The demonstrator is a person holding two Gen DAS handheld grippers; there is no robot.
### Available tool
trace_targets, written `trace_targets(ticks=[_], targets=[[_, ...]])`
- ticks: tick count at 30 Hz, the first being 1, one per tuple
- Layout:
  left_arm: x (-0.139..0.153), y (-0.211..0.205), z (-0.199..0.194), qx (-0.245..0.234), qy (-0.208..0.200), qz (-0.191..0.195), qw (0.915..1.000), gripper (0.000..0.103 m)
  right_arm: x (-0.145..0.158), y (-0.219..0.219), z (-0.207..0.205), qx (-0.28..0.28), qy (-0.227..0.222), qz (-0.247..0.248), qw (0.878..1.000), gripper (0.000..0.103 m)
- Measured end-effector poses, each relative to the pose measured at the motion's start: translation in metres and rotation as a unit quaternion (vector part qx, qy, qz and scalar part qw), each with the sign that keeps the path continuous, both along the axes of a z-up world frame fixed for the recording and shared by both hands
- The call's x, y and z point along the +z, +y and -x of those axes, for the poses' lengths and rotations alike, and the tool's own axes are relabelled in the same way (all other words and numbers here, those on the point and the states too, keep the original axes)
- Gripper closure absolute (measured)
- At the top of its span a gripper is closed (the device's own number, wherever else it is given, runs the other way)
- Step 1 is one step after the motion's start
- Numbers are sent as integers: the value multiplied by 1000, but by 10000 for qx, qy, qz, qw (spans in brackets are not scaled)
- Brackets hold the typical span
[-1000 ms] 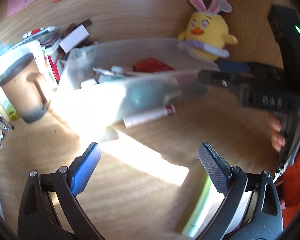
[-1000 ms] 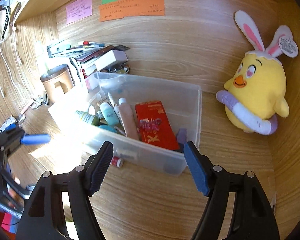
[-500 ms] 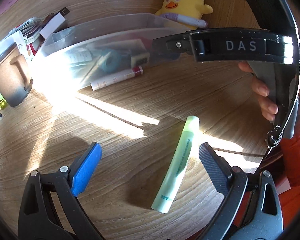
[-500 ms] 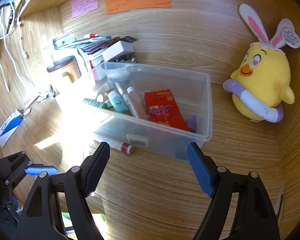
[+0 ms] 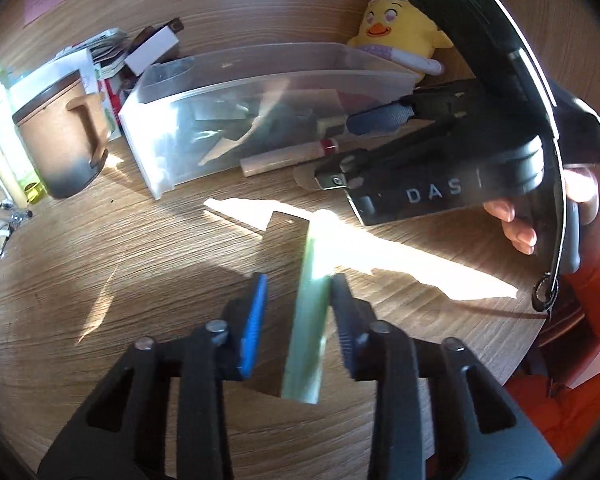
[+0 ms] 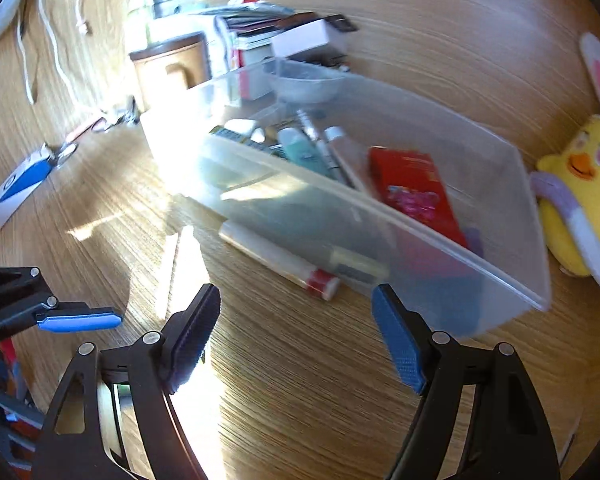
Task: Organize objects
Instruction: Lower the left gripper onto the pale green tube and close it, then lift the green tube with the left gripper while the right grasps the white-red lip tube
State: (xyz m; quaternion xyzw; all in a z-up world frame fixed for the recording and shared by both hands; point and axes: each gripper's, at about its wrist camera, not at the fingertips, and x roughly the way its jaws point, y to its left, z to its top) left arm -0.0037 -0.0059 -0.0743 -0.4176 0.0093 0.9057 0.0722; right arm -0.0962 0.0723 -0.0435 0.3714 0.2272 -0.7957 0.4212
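A pale green tube [image 5: 310,304] lies on the wooden desk between the fingers of my left gripper [image 5: 298,316]. The jaws are narrowed around it; the right finger touches it, while the left blue pad [image 5: 254,320] stands a little off. My right gripper [image 6: 296,336] is open and empty, low over the desk in front of a clear plastic bin [image 6: 380,216] that holds tubes, bottles and a red packet [image 6: 414,192]. A white tube with a red cap [image 6: 280,260] lies on the desk against the bin's front wall. It also shows in the left wrist view [image 5: 288,158].
A yellow plush chick [image 6: 580,200] sits right of the bin. A brown mug [image 5: 60,140], stacked books and boxes [image 6: 268,36] stand behind and left of it. A blue-and-white card [image 6: 20,184] and cables lie at the far left.
My left gripper has come down over the green tube and its jaws have narrowed around it. My right gripper has dropped lower and closer to the bin and the red-capped tube.
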Motion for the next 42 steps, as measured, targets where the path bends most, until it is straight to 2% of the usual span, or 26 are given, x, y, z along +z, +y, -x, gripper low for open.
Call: trace_targets(ticks=[2,6,12,15,16,17,19,22,24,27,30,32,33,36,38,42], targets=[[1,-11,0,88,-39,-116,9999,85,-1,-6,-2,96,24,-59,9999,37],[0,-25,0,290,-58,-152,9994,86,-3,-18,-1,177,152,-217,9995,53],[1,-42,-1,523,-127,-225,9983,86,-4,-26,-6,290,362,-435,9980,56],[1,-43,1,509,-173,-243,9983,85,-1,-24,-8,421,182,-424,9980,59],[2,-43,2,467,-196,-256,9984,80,2,-21,-9,501,-17,-365,9981,66],[2,-43,3,429,-218,-298,9984,70,4,-17,-9,600,-287,-289,9974,69],[3,-41,3,419,-198,-311,9984,57,6,-14,-13,573,-222,-267,9978,70],[0,-37,4,442,-138,-77,9989,57,8,-17,-17,554,151,-326,9978,68],[0,-36,7,443,-120,-11,9989,59,5,-23,-14,584,199,-403,9973,68],[0,-39,11,478,-79,37,9988,68,-4,-34,-7,613,189,-603,9961,68],[0,-44,14,525,-79,-24,9986,77,-7,-38,-1,615,18,-541,9966,68],[0,-47,18,572,-89,-65,9983,86,-8,-37,3,620,-194,-476,9967,68],[0,-47,20,569,-96,-73,9983,88,-9,-35,5,622,-327,-404,9967,71],[1,-47,23,548,-126,-147,9983,88,-8,-28,4,599,-512,-269,9965,89],[1,-44,23,509,-142,-173,9985,88,-8,-21,0,573,-601,-151,9964,89],[7,-38,23,487,-63,-224,9985,88,-3,-7,-13,483,-490,74,9976,89]])
